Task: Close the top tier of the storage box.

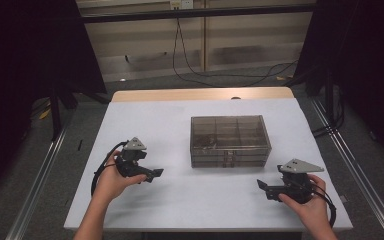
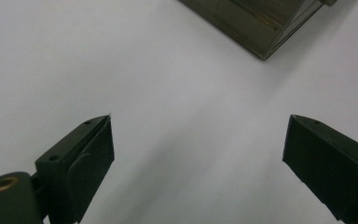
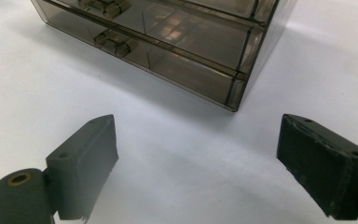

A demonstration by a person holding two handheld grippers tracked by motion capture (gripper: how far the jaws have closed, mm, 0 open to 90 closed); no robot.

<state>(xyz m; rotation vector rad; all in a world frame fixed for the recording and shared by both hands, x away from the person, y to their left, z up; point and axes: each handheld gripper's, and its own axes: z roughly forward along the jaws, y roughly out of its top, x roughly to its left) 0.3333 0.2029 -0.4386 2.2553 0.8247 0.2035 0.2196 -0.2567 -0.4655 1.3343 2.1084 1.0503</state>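
Smoky clear box (image 1: 230, 140), latched shut, centre frame on the white table (image 1: 180, 200); left gripper (image 1: 155, 174) lower left, right gripper (image 1: 261, 185) lower right, both with jaws spread wide, holding nothing, near the box without touching.

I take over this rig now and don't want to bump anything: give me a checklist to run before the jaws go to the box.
1. Left gripper jaws wide apart, nothing between: ok.
2. Right gripper jaws wide apart, nothing between: ok.
3. Box lid down, flat on the table: ok.
4. Latches on the box front fastened: cannot tell.
5. Bare table between each gripper and box: ok.
6. Box contents: something small in the left compartment, otherwise cannot tell.
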